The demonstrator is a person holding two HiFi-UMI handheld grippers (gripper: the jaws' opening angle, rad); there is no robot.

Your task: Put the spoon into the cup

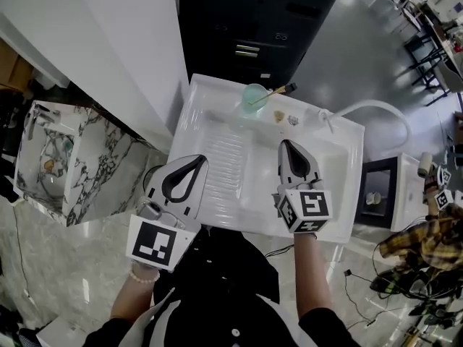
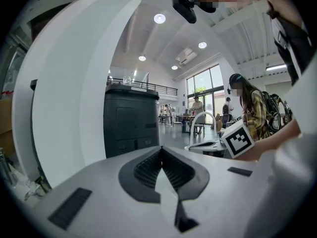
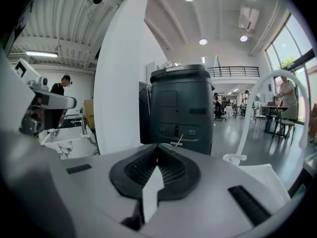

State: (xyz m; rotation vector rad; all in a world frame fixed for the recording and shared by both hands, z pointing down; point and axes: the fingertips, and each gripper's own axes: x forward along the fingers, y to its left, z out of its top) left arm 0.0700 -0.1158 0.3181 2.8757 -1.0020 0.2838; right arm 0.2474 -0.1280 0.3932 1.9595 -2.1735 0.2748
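A pale green see-through cup (image 1: pixel 253 97) stands at the far edge of the white sink unit (image 1: pixel 217 194). The spoon (image 1: pixel 279 90) rests in it, its wooden handle leaning out to the right. In the right gripper view only the handle's tip (image 3: pixel 179 141) shows above the jaws. My left gripper (image 1: pixel 199 157) (image 2: pixel 161 148) hovers over the near left of the drainboard, shut and empty. My right gripper (image 1: pixel 286 143) (image 3: pixel 157 146) is over the basin's near side, well short of the cup, shut with nothing between its fingers.
A white curved faucet (image 1: pixel 365 107) arches at the far right of the sink. Two small items (image 1: pixel 286 118) lie on the ledge right of the cup. A black cabinet (image 1: pixel 249 20) stands behind, a white wall to the left, and a marble counter (image 1: pixel 87 172) at left.
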